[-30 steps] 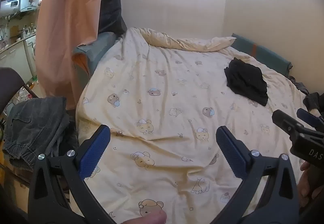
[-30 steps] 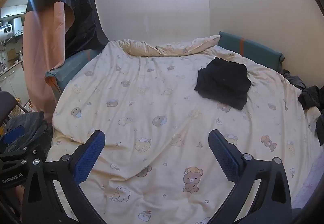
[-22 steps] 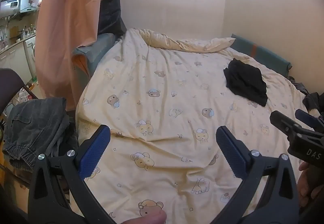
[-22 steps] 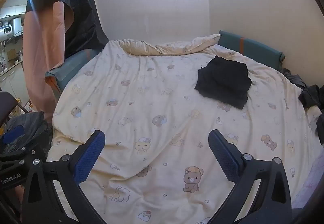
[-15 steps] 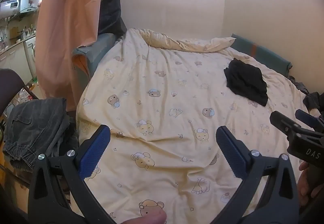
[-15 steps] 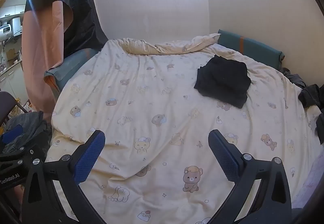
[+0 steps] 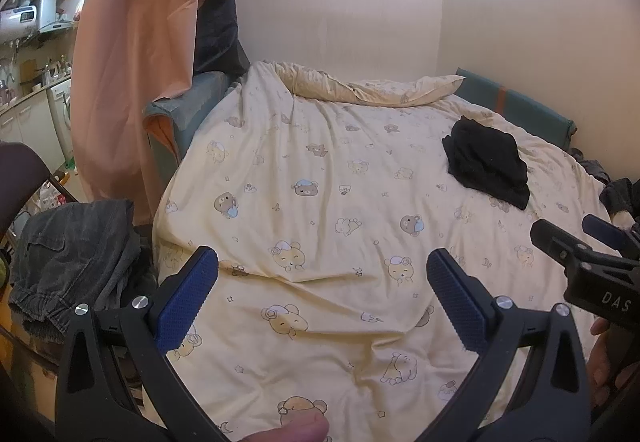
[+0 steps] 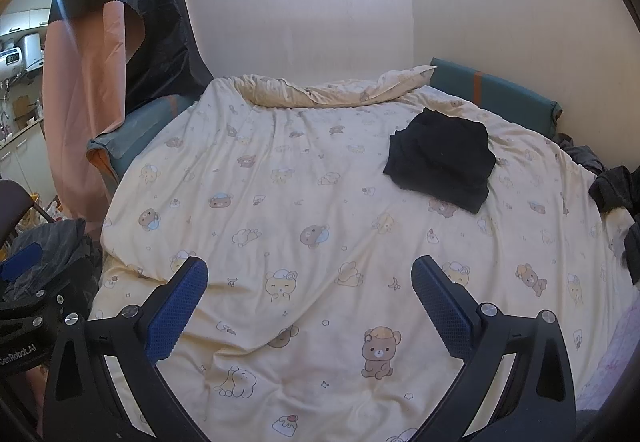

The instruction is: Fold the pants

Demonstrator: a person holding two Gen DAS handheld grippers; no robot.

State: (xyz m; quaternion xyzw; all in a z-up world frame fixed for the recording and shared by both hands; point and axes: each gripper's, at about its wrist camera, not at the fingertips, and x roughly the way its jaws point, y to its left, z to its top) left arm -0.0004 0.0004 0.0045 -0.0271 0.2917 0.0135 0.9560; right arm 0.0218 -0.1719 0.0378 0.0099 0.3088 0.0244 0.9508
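A folded black garment (image 7: 486,161) lies on the far right of a bed covered by a cream bear-print duvet (image 7: 320,202); it also shows in the right wrist view (image 8: 440,160). My left gripper (image 7: 320,296) is open and empty above the near part of the duvet. My right gripper (image 8: 310,302) is open and empty above the duvet, well short of the black garment. The right gripper also shows at the right edge of the left wrist view (image 7: 588,258). The left gripper shows at the left edge of the right wrist view (image 8: 24,290).
Dark grey jeans (image 7: 68,254) lie heaped on a chair left of the bed. More dark clothes (image 8: 616,194) lie at the bed's right edge. An orange curtain (image 7: 132,82) hangs at the left. Teal cushions (image 8: 496,90) line the wall behind the bed.
Both grippers stay open and almost still. The views shift only slightly.
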